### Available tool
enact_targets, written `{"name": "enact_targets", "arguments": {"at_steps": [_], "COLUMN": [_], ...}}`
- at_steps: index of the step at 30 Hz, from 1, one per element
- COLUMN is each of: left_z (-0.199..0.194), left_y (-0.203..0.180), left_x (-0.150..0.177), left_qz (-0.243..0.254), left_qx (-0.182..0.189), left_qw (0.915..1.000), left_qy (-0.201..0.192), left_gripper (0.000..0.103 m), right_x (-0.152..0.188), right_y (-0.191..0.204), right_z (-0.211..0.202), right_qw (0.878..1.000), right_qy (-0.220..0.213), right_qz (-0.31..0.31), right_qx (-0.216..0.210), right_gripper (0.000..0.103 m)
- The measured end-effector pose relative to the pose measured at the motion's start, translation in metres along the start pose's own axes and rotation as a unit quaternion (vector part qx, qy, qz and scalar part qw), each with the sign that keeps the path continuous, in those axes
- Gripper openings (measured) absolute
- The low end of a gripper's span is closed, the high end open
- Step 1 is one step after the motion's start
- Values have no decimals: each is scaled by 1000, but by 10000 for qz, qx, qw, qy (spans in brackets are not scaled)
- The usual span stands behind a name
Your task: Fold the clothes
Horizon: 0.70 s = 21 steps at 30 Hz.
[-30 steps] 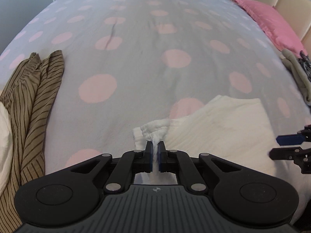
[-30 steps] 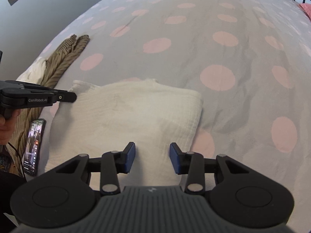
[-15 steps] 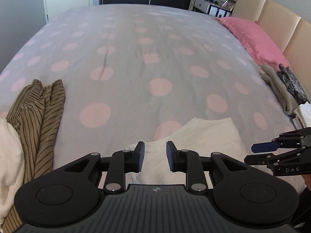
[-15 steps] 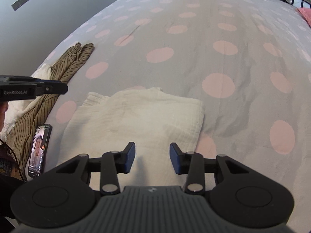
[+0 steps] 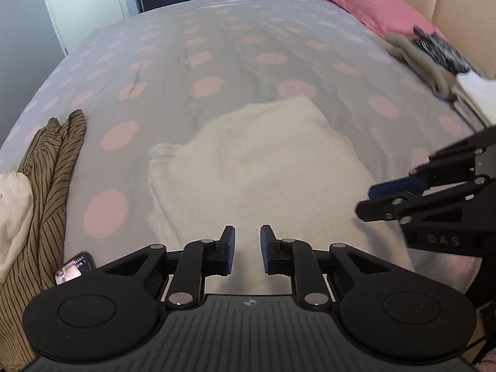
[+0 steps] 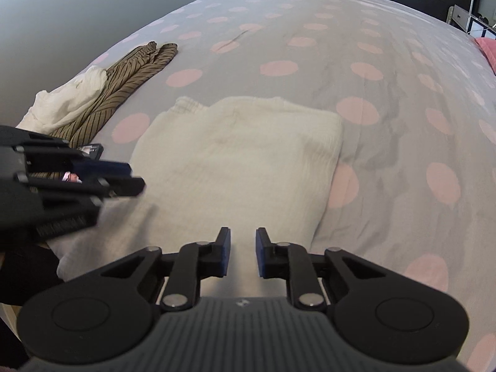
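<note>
Both grippers' jaws are narrowing, nothing gripped: left gripper (image 5: 247, 249) and right gripper (image 6: 241, 253) hover low in frame, folded cream garment (image 6: 241, 155) spread on the bedspread (image 6: 387, 71) just beyond their fingertips.

The near edge of the folded cream waffle-knit garment (image 5: 263, 167) was hidden behind the left gripper (image 5: 247, 249), and in the right wrist view behind the right gripper (image 6: 242, 252). To the garment's left, the black smartphone (image 5: 74, 266) showed only one corner, its screen too small to read. Beyond it, the brown striped cloth (image 5: 46, 186) and the rumpled white cloth (image 5: 12, 210) ran off the picture's edge. To the garment's right, the stack of folded clothes (image 5: 434, 62) was smeared by blur, its pieces hard to separate. The pink pillow (image 6: 486, 49) was cut by the frame.
</note>
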<state>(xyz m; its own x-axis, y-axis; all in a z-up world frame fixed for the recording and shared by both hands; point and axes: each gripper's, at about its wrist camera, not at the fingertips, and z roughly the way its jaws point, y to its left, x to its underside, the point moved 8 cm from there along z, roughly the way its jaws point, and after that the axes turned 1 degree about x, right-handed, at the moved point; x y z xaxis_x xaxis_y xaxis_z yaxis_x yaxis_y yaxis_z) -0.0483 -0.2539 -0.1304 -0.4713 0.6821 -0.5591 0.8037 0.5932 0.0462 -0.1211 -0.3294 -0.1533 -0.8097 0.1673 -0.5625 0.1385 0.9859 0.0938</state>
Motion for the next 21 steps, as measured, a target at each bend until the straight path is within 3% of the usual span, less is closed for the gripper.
{"name": "enact_targets", "arguments": {"at_steps": [8,12,17,21], "left_z": [45,46,26,4], "left_y": [4,6,0,-3], "left_x": [37,39,38,41], "left_qz": [-330,-357,-253,-265], "left_qx": [-177,-159,-197,72], "left_qw": [9967,9968,9982,9990], "left_qy": [726,695,497,344], "left_gripper": [14,14,14,14], "right_x": [29,32,30,39], "right_y": [11,14,15,24], "right_z": [30,37,17,-7], "right_qw": [9994,9985,9985,9977], "right_qy": [25,17,-134,-156], "right_qz": [-266,-454,-423,-624], "right_qx": [214,293,332,210], "right_gripper": [18,18,18,20]}}
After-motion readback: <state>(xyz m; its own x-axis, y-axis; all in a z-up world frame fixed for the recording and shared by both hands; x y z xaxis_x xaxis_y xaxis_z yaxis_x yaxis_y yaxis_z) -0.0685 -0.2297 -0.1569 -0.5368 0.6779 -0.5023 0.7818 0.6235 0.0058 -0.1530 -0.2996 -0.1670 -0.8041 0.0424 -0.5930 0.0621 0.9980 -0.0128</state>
